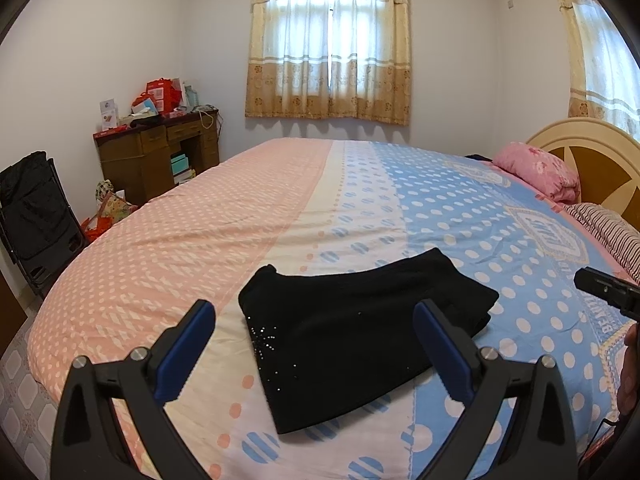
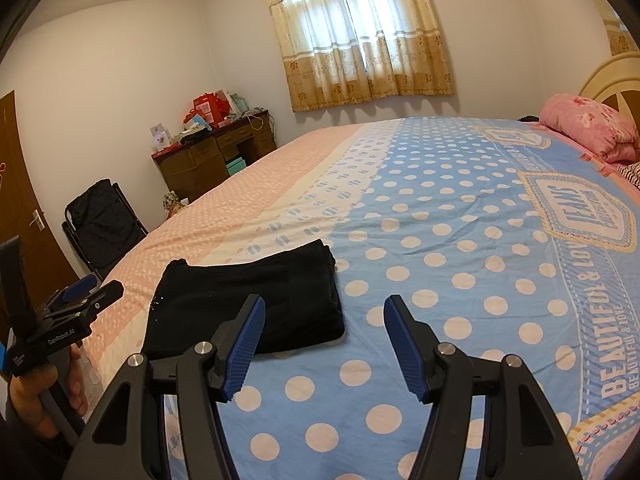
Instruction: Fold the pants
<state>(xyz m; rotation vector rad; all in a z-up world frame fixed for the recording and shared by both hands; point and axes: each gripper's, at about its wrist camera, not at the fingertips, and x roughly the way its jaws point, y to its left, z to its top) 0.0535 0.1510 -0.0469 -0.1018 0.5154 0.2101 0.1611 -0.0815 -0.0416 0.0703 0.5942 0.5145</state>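
Note:
The black pants (image 1: 340, 332) lie folded into a compact rectangle on the bed's polka-dot cover (image 1: 200, 248), with small sparkly studs on their near left corner. My left gripper (image 1: 316, 344) hovers just short of them, open, its blue pads wide apart and empty. In the right wrist view the pants (image 2: 248, 304) rest left of centre. My right gripper (image 2: 324, 344) stands open over the blue dotted cover to their right, holding nothing. A hand (image 2: 40, 392) grips the left gripper (image 2: 100, 286) at the picture's left edge.
A pink pillow (image 1: 540, 172) and a striped one (image 1: 608, 228) lie by the headboard (image 1: 592, 152) on the right. A cluttered wooden desk (image 1: 160, 152) and a black folding chair (image 1: 32, 216) stand past the bed's left edge. A brown door (image 2: 20, 200) is at far left.

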